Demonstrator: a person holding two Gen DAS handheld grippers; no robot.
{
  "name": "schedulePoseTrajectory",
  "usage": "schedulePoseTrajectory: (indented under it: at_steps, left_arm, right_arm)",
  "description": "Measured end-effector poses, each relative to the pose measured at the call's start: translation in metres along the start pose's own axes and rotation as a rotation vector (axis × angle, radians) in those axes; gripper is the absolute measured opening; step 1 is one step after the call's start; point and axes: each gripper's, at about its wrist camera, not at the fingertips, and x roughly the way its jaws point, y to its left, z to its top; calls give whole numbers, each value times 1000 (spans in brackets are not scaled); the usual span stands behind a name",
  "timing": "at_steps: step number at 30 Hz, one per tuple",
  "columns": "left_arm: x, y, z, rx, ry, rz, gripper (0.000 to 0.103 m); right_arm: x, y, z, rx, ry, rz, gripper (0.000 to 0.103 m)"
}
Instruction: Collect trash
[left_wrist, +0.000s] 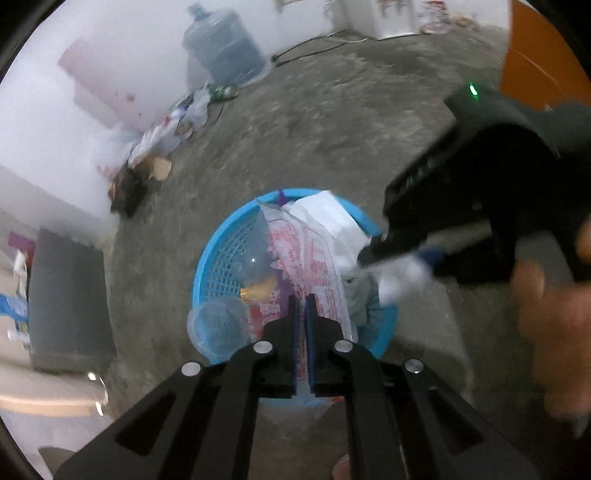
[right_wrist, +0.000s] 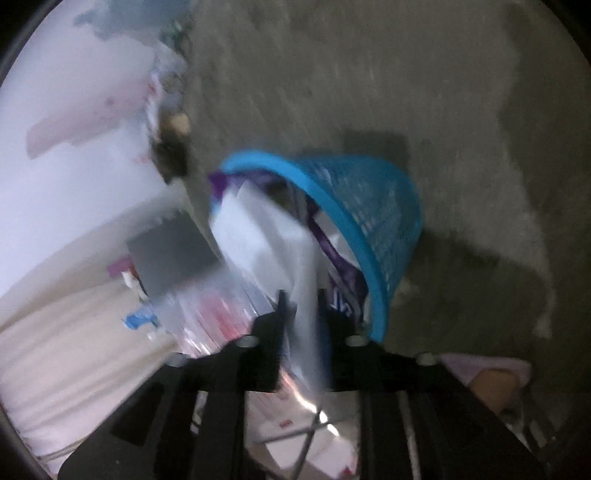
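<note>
You see a blue basket (left_wrist: 218, 269) standing on the grey floor (left_wrist: 332, 129), packed full of trash: white paper (left_wrist: 325, 218), a printed red-and-white bag (left_wrist: 314, 266) and a clear cup (left_wrist: 218, 328) at its rim.

Dim indoor light, heavy motion blur, fisheye-curved edges, dark vignette corners

Bare concrete floor (left_wrist: 332, 122) meets a white wall (left_wrist: 92, 74), dimly lit.
</note>
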Motion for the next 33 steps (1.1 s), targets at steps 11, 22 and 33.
schedulePoseTrajectory:
  at_steps: [11, 22, 33]
  left_arm:
    - [-19, 43, -2, -282, 8, -127, 60]
    - [-208, 115, -26, -546, -343, -49, 77]
    - [-389, 123, -200, -996, -474, 64, 97]
  right_arm:
    - [-14, 1, 6, -101, -41, -28, 60]
    - [-79, 54, -49, -430, -186, -42, 62]
    - [-159, 154, -203, -1057, -418, -22, 83]
